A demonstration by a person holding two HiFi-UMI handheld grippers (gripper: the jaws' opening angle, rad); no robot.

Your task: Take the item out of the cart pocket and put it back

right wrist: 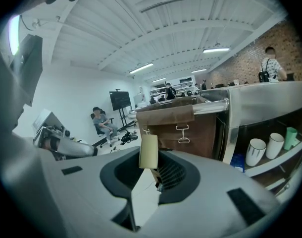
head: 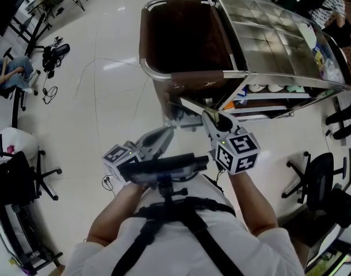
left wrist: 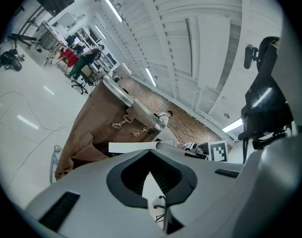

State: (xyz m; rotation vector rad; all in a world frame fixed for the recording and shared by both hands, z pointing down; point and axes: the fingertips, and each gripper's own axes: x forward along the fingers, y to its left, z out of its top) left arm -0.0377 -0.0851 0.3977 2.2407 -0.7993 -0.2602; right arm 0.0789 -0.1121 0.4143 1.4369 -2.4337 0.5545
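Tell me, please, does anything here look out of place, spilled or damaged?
Nothing looks spilled or damaged. One thing is out of its place: the flat pale item is clamped in the right gripper and sticks up in the air in front of the cart's brown bag, not in any pocket.

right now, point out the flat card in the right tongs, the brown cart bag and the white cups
flat card [right wrist: 148, 151]: right gripper view, middle of its cream face
brown cart bag [right wrist: 205, 135]: right gripper view, its front wall
white cups [right wrist: 256, 151]: right gripper view, side of the left cup
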